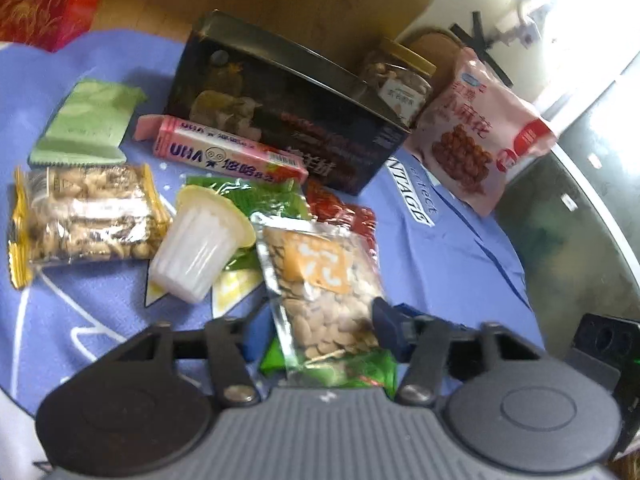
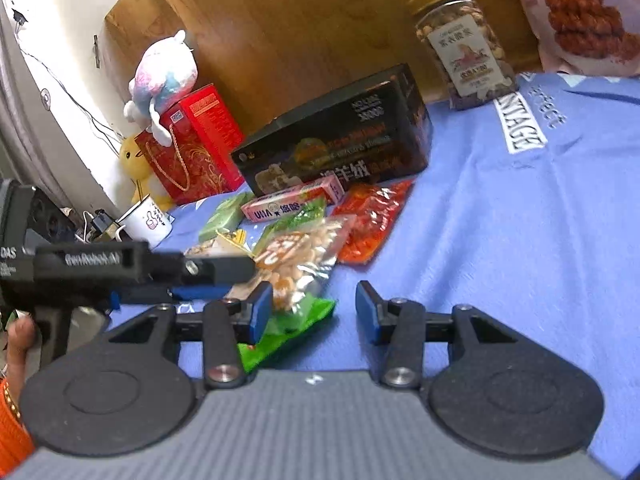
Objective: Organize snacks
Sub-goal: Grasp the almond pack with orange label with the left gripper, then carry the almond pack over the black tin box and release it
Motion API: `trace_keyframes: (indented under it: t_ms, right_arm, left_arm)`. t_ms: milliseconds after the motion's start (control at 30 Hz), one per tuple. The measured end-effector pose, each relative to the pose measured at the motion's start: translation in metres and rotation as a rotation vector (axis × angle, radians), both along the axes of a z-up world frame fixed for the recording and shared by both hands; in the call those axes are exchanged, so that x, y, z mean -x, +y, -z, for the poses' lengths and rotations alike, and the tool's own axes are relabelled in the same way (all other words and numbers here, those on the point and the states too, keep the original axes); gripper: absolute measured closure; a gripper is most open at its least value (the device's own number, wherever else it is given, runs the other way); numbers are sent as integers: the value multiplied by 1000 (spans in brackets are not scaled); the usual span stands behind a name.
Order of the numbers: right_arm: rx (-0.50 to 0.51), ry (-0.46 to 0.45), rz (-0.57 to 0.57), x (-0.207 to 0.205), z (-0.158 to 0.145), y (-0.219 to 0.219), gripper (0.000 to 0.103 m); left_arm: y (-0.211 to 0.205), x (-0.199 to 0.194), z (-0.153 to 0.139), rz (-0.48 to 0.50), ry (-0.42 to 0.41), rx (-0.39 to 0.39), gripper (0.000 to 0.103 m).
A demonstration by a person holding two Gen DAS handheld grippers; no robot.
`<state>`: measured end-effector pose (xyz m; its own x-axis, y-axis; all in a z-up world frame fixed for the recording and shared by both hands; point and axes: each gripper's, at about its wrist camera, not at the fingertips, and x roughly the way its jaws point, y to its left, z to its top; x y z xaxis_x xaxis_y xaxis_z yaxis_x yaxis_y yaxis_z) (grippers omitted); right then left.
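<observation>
Snacks lie on a blue cloth (image 1: pixel 460 248). In the left wrist view my left gripper (image 1: pixel 320 332) is open, its jaws either side of a clear bag of nuts (image 1: pixel 320 280) lying on a green packet (image 1: pixel 352 368). Around them lie a white jelly cup (image 1: pixel 196 248), a yellow-edged nut bag (image 1: pixel 88 216), a pink candy box (image 1: pixel 228 152), a black box (image 1: pixel 296 108), a red packet (image 1: pixel 344 212), a nut jar (image 1: pixel 400 76) and a pink bag (image 1: pixel 480 136). My right gripper (image 2: pixel 316 312) is open and empty, its left finger beside the nut bag (image 2: pixel 296 260).
A light green packet (image 1: pixel 88 120) lies at the far left. In the right wrist view a red gift box (image 2: pixel 188 148), plush toys (image 2: pixel 164 76), a white mug (image 2: pixel 148 224) and the nut jar (image 2: pixel 464 44) stand along the wooden wall. The left gripper (image 2: pixel 120 268) reaches in from the left.
</observation>
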<state>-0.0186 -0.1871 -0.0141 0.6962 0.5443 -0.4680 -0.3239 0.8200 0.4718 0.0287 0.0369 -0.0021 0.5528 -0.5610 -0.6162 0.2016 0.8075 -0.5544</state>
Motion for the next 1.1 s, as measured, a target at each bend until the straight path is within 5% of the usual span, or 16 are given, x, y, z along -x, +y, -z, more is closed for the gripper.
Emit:
trace_keyframes:
  t_ms: [200,400,633,900,1100]
  right_arm:
    - [108,-71,-10,-8,-10,20,73]
    - [121,-199,13,-5,-33,30,74]
    - [137,-264,57,-72,-70,35,74]
    - [173,-219,110,-152,-65,36,72]
    - [186,-230,215,-144,-53,16,59]
  left_arm:
    - [8,7,-19,-37,-57,5,66]
    - [11,-11,-54,-38,-145,-8,66]
    - [11,-86,-85,-52,-213,-13,64]
    - [0,-158,-64,-41,-167,-62,62]
    - [6,-147,-60,-61,-187,-81,53]
